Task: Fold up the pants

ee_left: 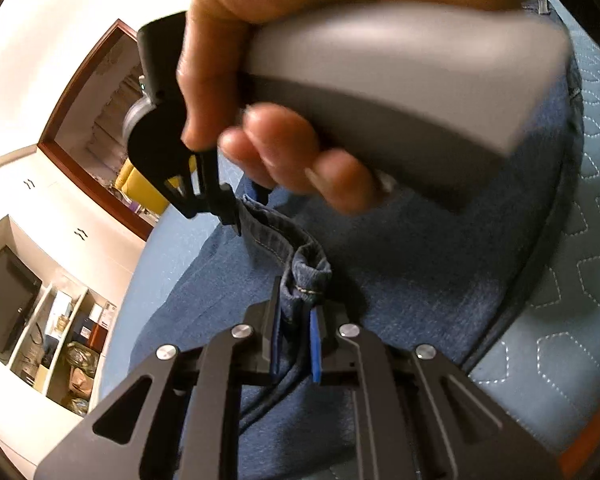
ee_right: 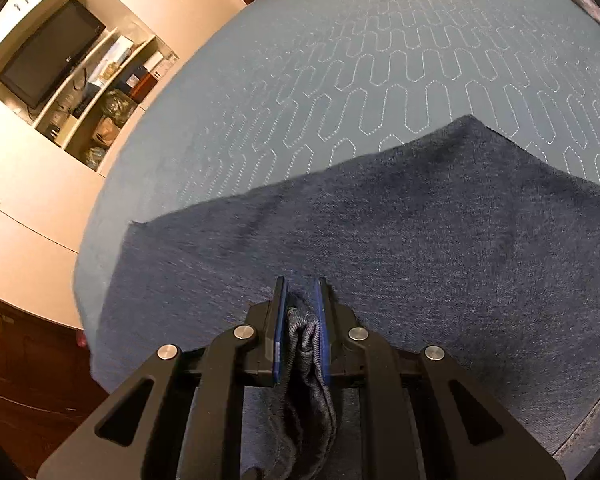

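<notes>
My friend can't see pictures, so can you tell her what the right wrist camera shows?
The right tongs are shut on a bunched edge of dark blue denim pants, which lie spread over a light blue quilted cover. Off to the left stands a pale cabinet with cluttered shelves and a dark TV screen.

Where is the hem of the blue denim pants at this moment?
In the left wrist view, the stitched hem is stretched between the left gripper at bottom centre and the right gripper at middle left.
</notes>
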### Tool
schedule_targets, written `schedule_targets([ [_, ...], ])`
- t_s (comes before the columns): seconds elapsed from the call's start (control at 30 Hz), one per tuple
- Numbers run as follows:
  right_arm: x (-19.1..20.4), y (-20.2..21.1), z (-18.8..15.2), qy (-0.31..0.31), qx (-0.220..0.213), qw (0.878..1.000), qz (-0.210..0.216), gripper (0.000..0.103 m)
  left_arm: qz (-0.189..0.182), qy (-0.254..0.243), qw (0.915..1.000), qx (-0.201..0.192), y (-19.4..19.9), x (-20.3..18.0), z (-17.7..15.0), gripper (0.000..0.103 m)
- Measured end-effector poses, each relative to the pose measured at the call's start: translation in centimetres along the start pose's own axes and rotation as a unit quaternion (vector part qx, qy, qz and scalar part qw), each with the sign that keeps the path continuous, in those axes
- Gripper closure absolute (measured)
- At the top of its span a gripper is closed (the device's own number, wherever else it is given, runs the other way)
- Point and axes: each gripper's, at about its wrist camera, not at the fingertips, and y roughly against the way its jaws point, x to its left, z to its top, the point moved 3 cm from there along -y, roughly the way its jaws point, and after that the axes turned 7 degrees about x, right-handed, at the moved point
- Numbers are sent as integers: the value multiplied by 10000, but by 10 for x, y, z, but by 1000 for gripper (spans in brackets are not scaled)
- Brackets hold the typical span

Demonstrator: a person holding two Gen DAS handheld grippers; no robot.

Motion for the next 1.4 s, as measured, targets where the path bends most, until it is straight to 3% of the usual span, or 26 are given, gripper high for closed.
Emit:
schedule_targets([
  [0.07, 4, -2, -1, 80, -51, 9999, -117, 90, -94, 94, 9999, 16, 0, 2, 1, 90],
  [0.1, 7, -3, -1, 126, -75, 9997, -211, 90, -166, 198, 9997, 30, 1, 6, 0, 83],
  [0.13, 10, -3, 0, 178, -109, 9992, -347, 90, -240, 311, 9992, 42, 2, 15, 0, 66],
  [0.2, 17, -1, -1, 268, -165, 9982, -510, 76, -390, 637, 9972, -67, 17, 33, -5, 42],
  [0.3, 26, 22, -4, 337, -450, 9934, -998, 73, -634, 1555, 9856, -179, 47, 78, -29, 38],
  [0.33, 31, 34, -5, 367, -622, 9899, -1218, 72, -719, 2174, 9733, -134, 58, 105, -50, 38],
  [0.37, 38, 47, -11, 411, -834, 9843, -1498, 57, -685, 2643, 9619, -108, 64, 126, -68, 38],
  [0.4, 50, 62, -22, 519, -1109, 9750, -1853, 29, -651, 3081, 9491, -56, 69, 143, -88, 38],
  [0.43, 63, 69, -32, 661, -1286, 9691, -1998, 19, -661, 3562, 9321, 53, 71, 163, -112, 38],
  [0.47, 83, 74, -49, 922, -1488, 9641, -1998, 15, -783, 4280, 9001, 244, 68, 188, -149, 39],
  [0.5, 95, 72, -60, 1065, -1551, 9619, -1983, 15, -872, 4668, 8793, 359, 65, 200, -170, 39],
  [0.53, 104, 67, -69, 1121, -1549, 9604, -2027, 15, -1005, 5230, 8449, 498, 61, 216, -202, 41],
  [0.6, 116, 47, -83, 1090, -1391, 9642, -1977, 15, -1261, 5781, 8033, 672, 53, 226, -236, 43],
  [0.63, 116, 34, -89, 1011, -1298, 9654, -2024, 15, -1357, 5887, 7937, 714, 49, 228, -247, 45],
  [0.67, 114, 28, -90, 949, -1251, 9646, -2120, 16, -1387, 5888, 7931, 706, 49, 227, -251, 46],
  [0.73, 105, 8, -90, 778, -986, 9601, -2499, 17, -1355, 5753, 8034, 729, 44, 225, -254, 49],
  [0.8, 86, -9, -93, 671, -607, 9582, -2715, 18, -1427, 5716, 8044, 764, 37, 228, -254, 52],
  [0.87, 74, -15, -97, 551, -520, 9650, -2513, 18, -1398, 5625, 8113, 763, 35, 227, -251, 54],
  [0.9, 70, -14, -98, 532, -521, 9669, -2439, 18, -1418, 5613, 8115, 792, 30, 226, -248, 54],
  [0.97, 70, -16, -98, 602, -491, 9659, -2470, 17, -1554, 5686, 8032, 864, 20, 222, -245, 54],
  [1.0, 68, -17, -97, 630, -483, 9651, -2496, 16, -1586, 5641, 8053, 906, 15, 216, -240, 54],
  [1.03, 69, -19, -97, 637, -480, 9647, -2508, 16, -1593, 5570, 8097, 932, 9, 211, -235, 54],
  [1.13, 66, -21, -97, 592, -486, 9673, -2416, 16, -1395, 5244, 8336, 1032, 4, 196, -221, 54],
  [1.27, 64, -19, -97, 607, -468, 9677, -2402, 15, -1260, 5102, 8434, 1121, -4, 192, -219, 54],
  [1.4, 64, -18, -97, 608, -472, 9681, -2385, 15, -1203, 5082, 8442, 1203, -10, 191, -224, 52],
])
